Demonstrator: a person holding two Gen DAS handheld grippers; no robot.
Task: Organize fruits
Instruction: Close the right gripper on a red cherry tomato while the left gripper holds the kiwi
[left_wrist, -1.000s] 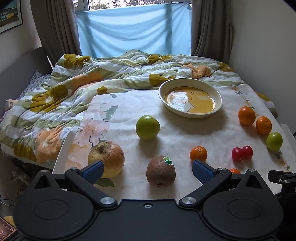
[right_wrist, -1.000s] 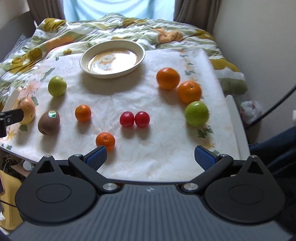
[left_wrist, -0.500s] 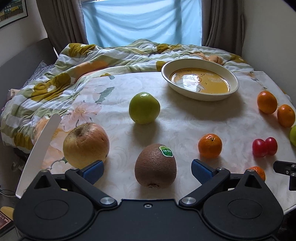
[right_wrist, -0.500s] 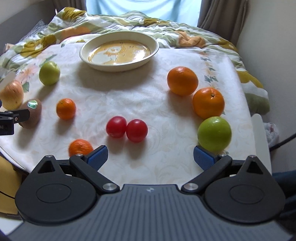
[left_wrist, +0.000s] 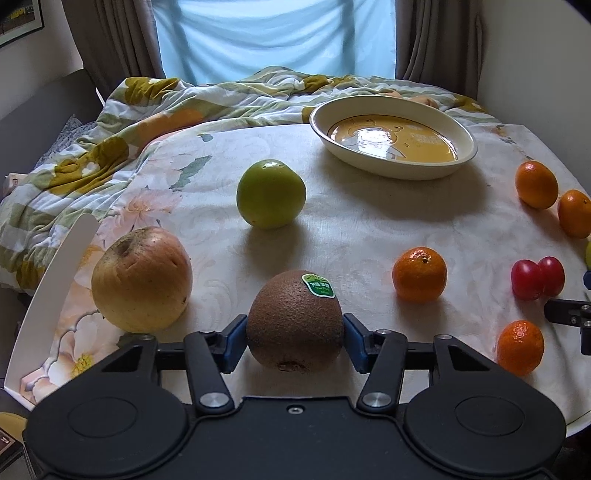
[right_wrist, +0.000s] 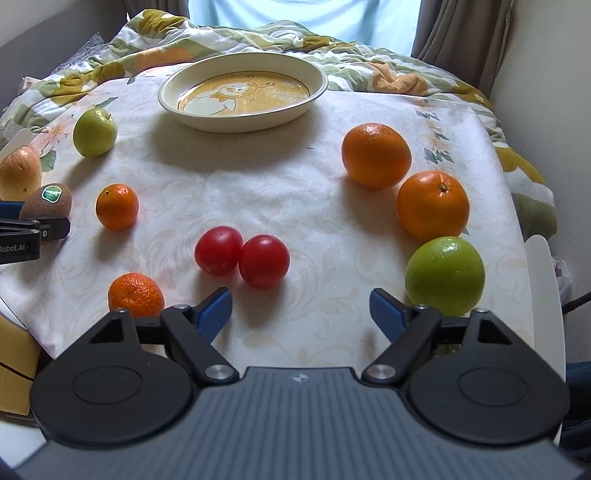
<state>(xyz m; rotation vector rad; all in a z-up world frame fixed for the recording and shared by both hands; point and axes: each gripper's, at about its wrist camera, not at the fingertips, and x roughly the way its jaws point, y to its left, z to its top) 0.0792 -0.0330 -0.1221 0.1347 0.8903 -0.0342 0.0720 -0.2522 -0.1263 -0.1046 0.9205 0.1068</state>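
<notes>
My left gripper (left_wrist: 295, 338) is shut on a brown kiwi (left_wrist: 295, 320) with a green sticker, both blue pads against its sides on the table. It also shows in the right wrist view (right_wrist: 46, 201). A yellow-red apple (left_wrist: 142, 278) lies to its left, a green apple (left_wrist: 271, 193) beyond, a small mandarin (left_wrist: 419, 275) to the right. My right gripper (right_wrist: 301, 314) is open and empty above the cloth, just behind two red tomatoes (right_wrist: 242, 256). A green apple (right_wrist: 445, 275) sits beside its right finger. The cream bowl (right_wrist: 314, 92) with a yellow inside stands at the back.
Two large oranges (right_wrist: 432, 205) lie at the right, another mandarin (right_wrist: 136, 294) by the right gripper's left finger. A flowered quilt (left_wrist: 110, 147) lies rumpled behind and left of the table. A wall runs along the right side.
My left gripper moved forward and closed its fingers onto the kiwi. My right gripper moved forward toward the tomatoes and stayed open.
</notes>
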